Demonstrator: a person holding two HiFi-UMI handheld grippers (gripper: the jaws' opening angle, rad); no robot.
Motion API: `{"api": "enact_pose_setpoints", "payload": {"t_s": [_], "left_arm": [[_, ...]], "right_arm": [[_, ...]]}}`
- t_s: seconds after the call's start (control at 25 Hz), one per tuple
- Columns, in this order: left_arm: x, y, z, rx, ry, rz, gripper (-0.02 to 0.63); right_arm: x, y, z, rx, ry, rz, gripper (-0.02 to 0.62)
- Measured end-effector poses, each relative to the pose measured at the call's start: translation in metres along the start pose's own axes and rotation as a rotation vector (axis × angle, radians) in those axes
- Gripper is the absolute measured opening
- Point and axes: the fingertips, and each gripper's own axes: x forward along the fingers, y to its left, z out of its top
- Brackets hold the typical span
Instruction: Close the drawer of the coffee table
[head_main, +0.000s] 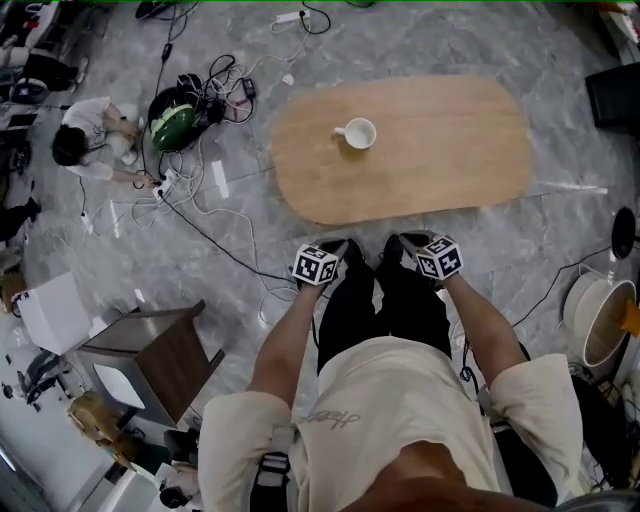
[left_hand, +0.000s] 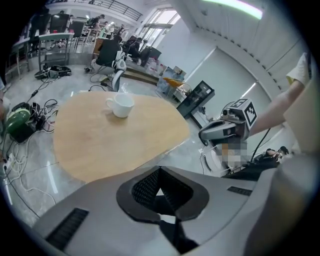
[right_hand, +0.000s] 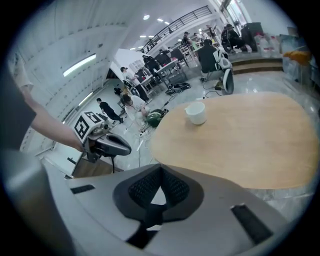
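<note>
The oval wooden coffee table (head_main: 430, 160) stands in front of me with a white cup (head_main: 357, 133) on its top. No drawer shows in any view. My left gripper (head_main: 333, 246) and right gripper (head_main: 408, 240) hang side by side just short of the table's near edge, both shut and holding nothing. The left gripper view looks over the table (left_hand: 110, 145) and cup (left_hand: 119, 106), with the left gripper (left_hand: 160, 192) below and the right gripper (left_hand: 222, 131) to its right. The right gripper view shows the table (right_hand: 245, 140), the cup (right_hand: 195, 113), the right gripper (right_hand: 159, 194) and the left gripper (right_hand: 107, 145).
A small brown cabinet (head_main: 150, 355) stands at my lower left. Cables (head_main: 200, 215) sprawl over the grey floor left of the table, next to a green and black bag (head_main: 175, 118) and a crouching person (head_main: 85, 140). A white pot (head_main: 600, 315) sits at the right.
</note>
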Motion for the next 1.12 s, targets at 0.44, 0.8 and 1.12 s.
{"api": "enact_pose_setpoints", "payload": {"t_s": [0.44,0.8,1.12], "left_arm": [[-0.077,-0.052,0.056,0.017,-0.194,-0.008,0.005],[-0.155,-0.065,0.100,0.048,-0.357,0.041,0.005],[-0.236,-0.088,0.158,0.124,-0.559,0.093,0.005]], "right_arm": [[-0.060,0.069,0.050,-0.006,-0.157,0.057,-0.005],[-0.103,0.129,0.100,-0.216,-0.233,0.012,-0.005],[-0.147,0.169,0.149,-0.398,-0.340,-0.037,-0.005]]}}
